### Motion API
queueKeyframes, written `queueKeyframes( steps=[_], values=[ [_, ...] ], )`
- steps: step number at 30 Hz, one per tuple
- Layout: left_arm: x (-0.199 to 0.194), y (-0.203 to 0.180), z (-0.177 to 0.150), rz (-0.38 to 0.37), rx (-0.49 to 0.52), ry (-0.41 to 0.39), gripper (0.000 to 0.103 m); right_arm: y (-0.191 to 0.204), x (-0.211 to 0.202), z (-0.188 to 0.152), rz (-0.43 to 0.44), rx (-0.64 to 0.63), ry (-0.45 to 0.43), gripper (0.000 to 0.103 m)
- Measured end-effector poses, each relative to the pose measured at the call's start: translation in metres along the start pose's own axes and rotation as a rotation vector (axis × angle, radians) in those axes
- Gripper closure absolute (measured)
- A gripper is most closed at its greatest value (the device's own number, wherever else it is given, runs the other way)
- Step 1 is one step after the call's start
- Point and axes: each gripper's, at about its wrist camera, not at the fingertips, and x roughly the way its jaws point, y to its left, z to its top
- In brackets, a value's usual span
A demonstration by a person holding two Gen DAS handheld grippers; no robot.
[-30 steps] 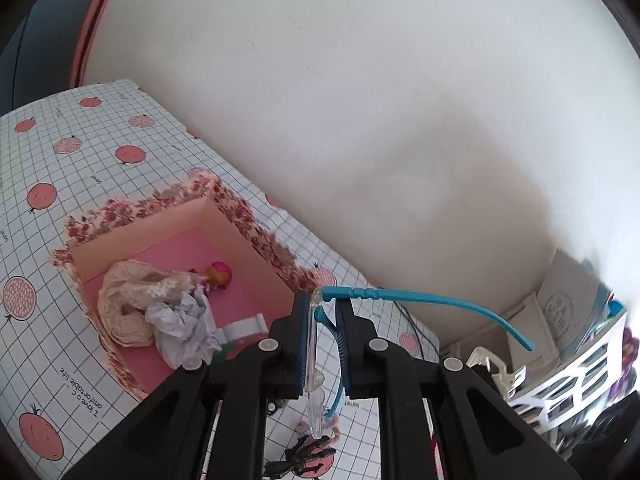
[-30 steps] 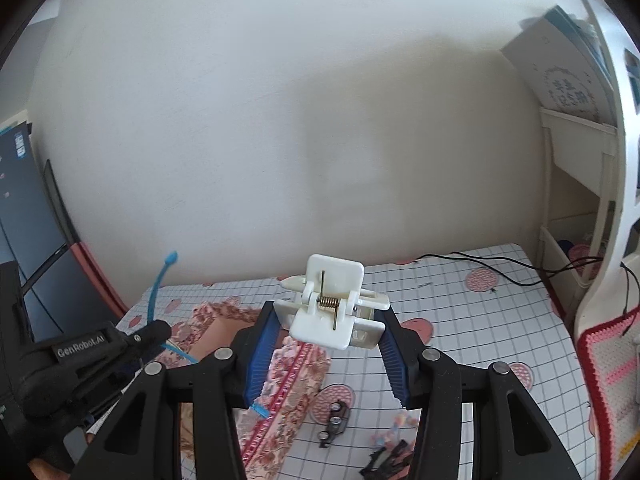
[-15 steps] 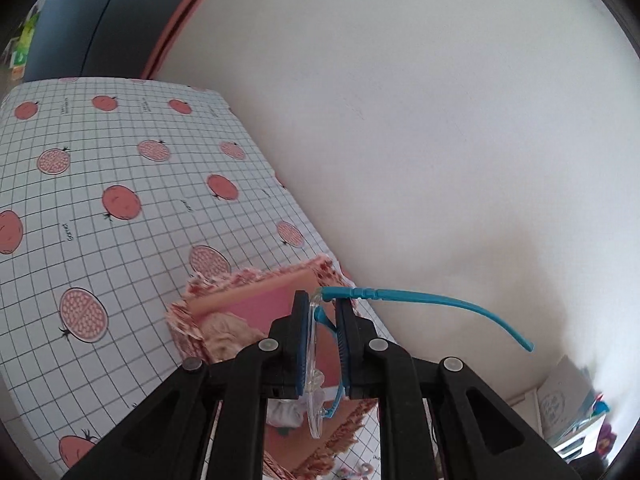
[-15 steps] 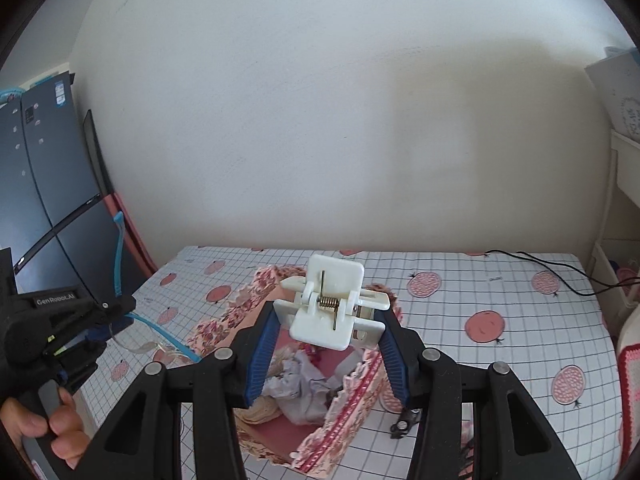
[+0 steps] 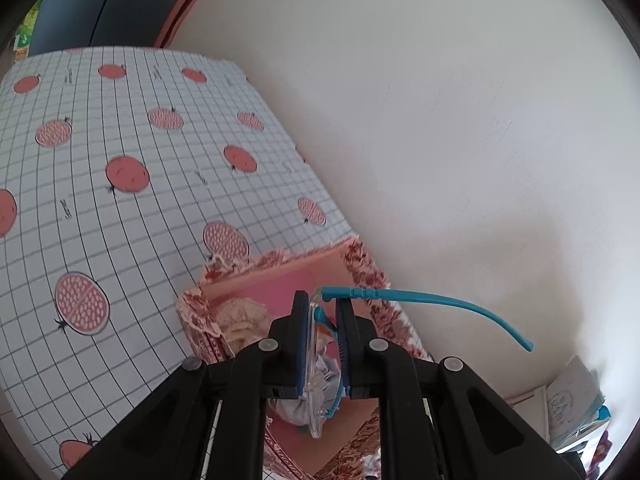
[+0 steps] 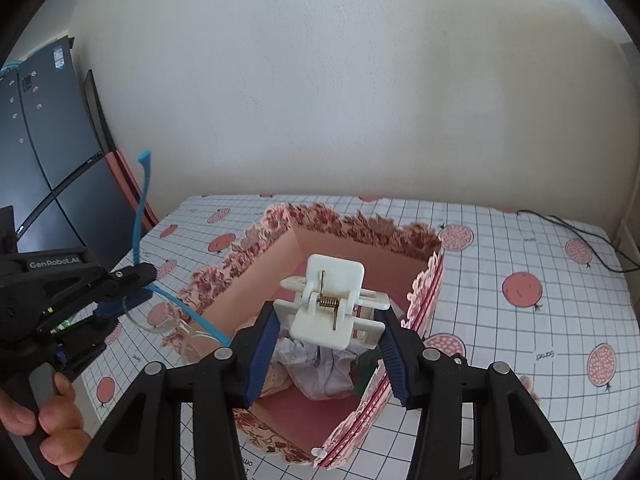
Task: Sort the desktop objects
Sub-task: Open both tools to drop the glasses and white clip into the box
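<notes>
Turquoise-framed glasses [image 5: 320,364] are pinched between the blue pads of the left gripper [image 5: 323,344], whose jaws stand almost fully closed on the clear lens and frame front. One temple arm [image 5: 432,304] juts out sideways from the grip, free in the air; in the right wrist view the other blue arm [image 6: 141,204] rises above the gripper, and the lenses hang below it. A hand [image 6: 44,420] grips the left gripper's handle at the lower left of that view.

White plastic clip [image 6: 332,304], with a metal coil spring showing at its hinge, is clamped between the blue pads of the right gripper [image 6: 326,354]. These jaws stand partly open, pressed against the clip's two sides, with the clip's square tab tilted upward and away from the camera.

Both grippers hang over a box [image 6: 360,232] with a floral, scalloped rim and pink inner walls. The clip is above the box's middle; the glasses are at its left edge. Inside the box lie crumpled white paper [image 6: 320,372] and a cream lace item [image 5: 244,320], touching each other.

Box and grippers are above a table covered in a white grid cloth [image 6: 520,320] printed with red fruit. A black cable [image 6: 580,236] lies on the cloth at the far right, well apart from the box. A plain pale wall [image 6: 320,80] stands behind the table, and a dark panel [image 6: 44,152] stands at its left end.
</notes>
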Motion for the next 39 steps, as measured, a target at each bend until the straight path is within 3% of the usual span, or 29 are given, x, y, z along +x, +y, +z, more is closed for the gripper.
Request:
queueKeyframes(
  steps=[7, 10, 14, 19, 28, 32, 34, 36, 39],
  values=[
    [0.033, 0.001, -0.015, 0.049, 0.005, 0.102, 0.089, -0.008, 0.017, -0.004, -0.015, 0.009, 0.053, 0.050],
    [0.040, 0.001, -0.017, 0.072, 0.010, 0.130, 0.088, -0.008, 0.018, -0.006, -0.022, 0.004, 0.056, 0.040],
    [0.043, 0.000, -0.018, 0.073, 0.010, 0.146, 0.064, -0.006, 0.015, -0.005, -0.020, 0.004, 0.053, 0.039],
    [0.041, -0.002, -0.018, 0.078, 0.023, 0.150, 0.063, -0.009, 0.014, -0.005, -0.029, 0.011, 0.057, 0.039],
    [0.037, -0.006, -0.016, 0.120, 0.058, 0.136, 0.039, -0.012, 0.010, -0.001, -0.058, 0.015, 0.044, 0.033],
    [0.035, -0.008, -0.016, 0.132, 0.071, 0.127, 0.031, -0.015, 0.007, 0.001, -0.080, 0.026, 0.021, 0.021],
    [0.035, -0.009, -0.015, 0.137, 0.076, 0.125, 0.030, -0.017, 0.006, 0.002, -0.086, 0.029, 0.018, 0.020],
    [0.035, -0.010, -0.015, 0.141, 0.084, 0.127, 0.028, -0.020, 0.005, 0.002, -0.093, 0.038, 0.012, 0.008],
    [0.032, -0.011, -0.014, 0.141, 0.092, 0.118, 0.023, -0.023, 0.004, 0.003, -0.095, 0.050, 0.003, 0.003]
  ],
)
